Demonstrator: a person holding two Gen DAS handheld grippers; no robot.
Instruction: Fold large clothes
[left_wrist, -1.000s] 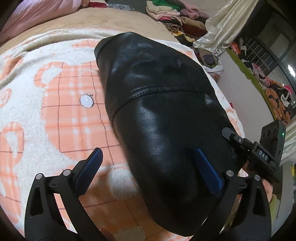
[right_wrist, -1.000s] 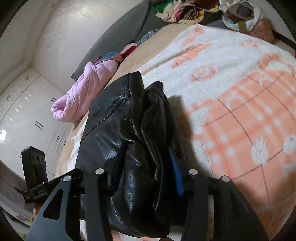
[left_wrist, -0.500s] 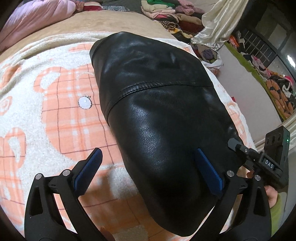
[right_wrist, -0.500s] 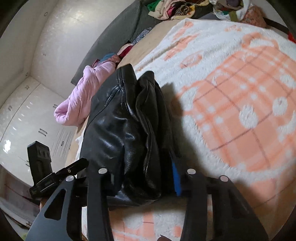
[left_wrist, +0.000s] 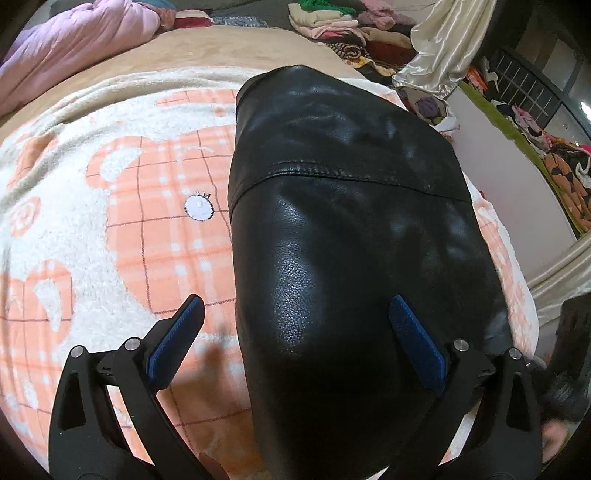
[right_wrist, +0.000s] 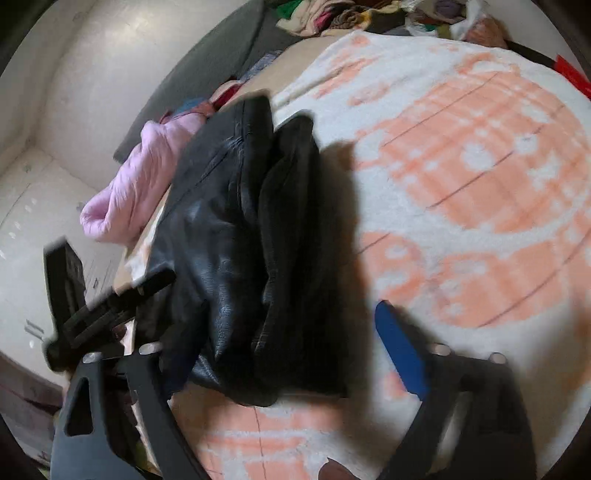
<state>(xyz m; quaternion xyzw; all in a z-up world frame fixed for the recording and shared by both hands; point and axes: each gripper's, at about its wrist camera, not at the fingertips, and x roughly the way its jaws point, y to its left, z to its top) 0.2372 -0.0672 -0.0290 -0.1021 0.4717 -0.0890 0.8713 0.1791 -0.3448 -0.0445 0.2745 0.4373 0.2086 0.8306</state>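
One black leather jacket (left_wrist: 343, 236), folded into a thick bundle, lies on one fleecy blanket (left_wrist: 110, 229) of white with orange check bear shapes. It runs from about 12 o'clock down to 6 o'clock in the left wrist view. There are two grippers, each with two blue-padded fingers.

The left gripper (left_wrist: 295, 339) has its jaws spread wide apart, gripping nothing. Its left finger (left_wrist: 177, 339) hangs over bare blanket at 7 o'clock, and its right finger (left_wrist: 417, 343) stands over the jacket's near end at 5 o'clock.

The right gripper (right_wrist: 280, 328) is also apart. Its blue right finger (right_wrist: 399, 350) stands clear of the leather at 5 o'clock, over the blanket. Its left finger is hidden behind the jacket (right_wrist: 243, 236), whose layered edges fill the middle of that view.

Around the bed there is one pink quilted coat (left_wrist: 70, 48) at 10 o'clock in the left view (the same coat (right_wrist: 136, 184) lies just beyond the jacket at 9 o'clock in the right view). One pile of folded clothes (left_wrist: 332, 22) sits at 12 o'clock and a pale satin cloth (left_wrist: 439, 44) at 1 o'clock. More clothes lie along the floor at 3 o'clock, too small to count.

The right view is motion-blurred. The other gripper's body (right_wrist: 92, 302) shows there as a dark smear at 8 o'clock. The jacket's sleeves and front are tucked out of sight.
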